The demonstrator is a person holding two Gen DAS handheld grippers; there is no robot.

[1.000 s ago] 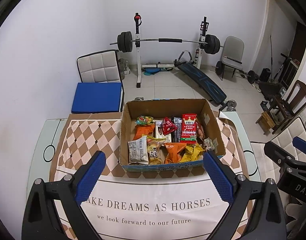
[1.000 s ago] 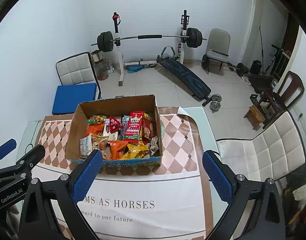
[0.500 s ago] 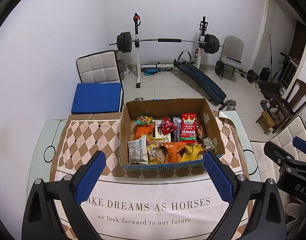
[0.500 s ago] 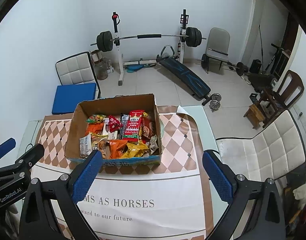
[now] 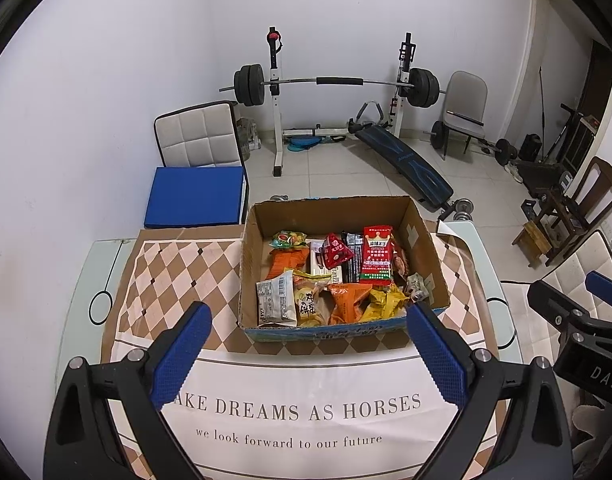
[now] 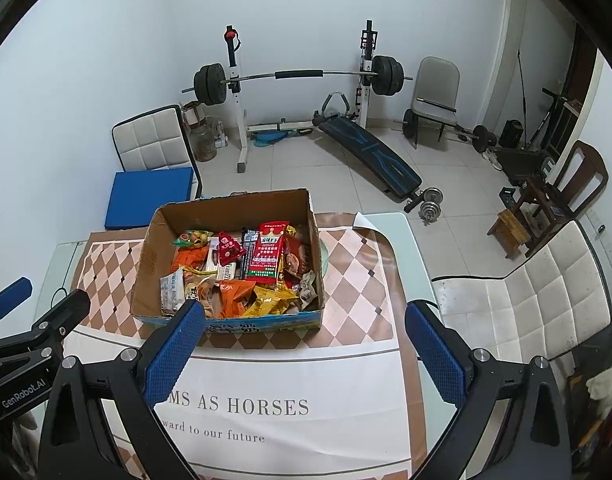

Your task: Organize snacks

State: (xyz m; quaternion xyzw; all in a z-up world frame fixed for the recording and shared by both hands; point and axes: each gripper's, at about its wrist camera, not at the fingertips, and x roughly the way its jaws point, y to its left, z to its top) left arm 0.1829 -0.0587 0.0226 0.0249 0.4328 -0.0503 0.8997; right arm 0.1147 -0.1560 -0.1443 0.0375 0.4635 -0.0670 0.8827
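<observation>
An open cardboard box stands on the table's patterned cloth, filled with several snack packets. A tall red packet lies at its right, an orange packet at the front, a white packet at the front left. My left gripper hovers open above the cloth, in front of the box, holding nothing. My right gripper is open too, in front and a little right of the box, also empty. Each gripper shows at the edge of the other's view.
The glass table carries a checked cloth printed with text. A white padded chair stands to the right, another chair with a blue cushion behind the table. A barbell rack and bench fill the floor beyond.
Both grippers have drifted very slightly; the box sits almost where it was in both views. Neither gripper has opened or shut.
</observation>
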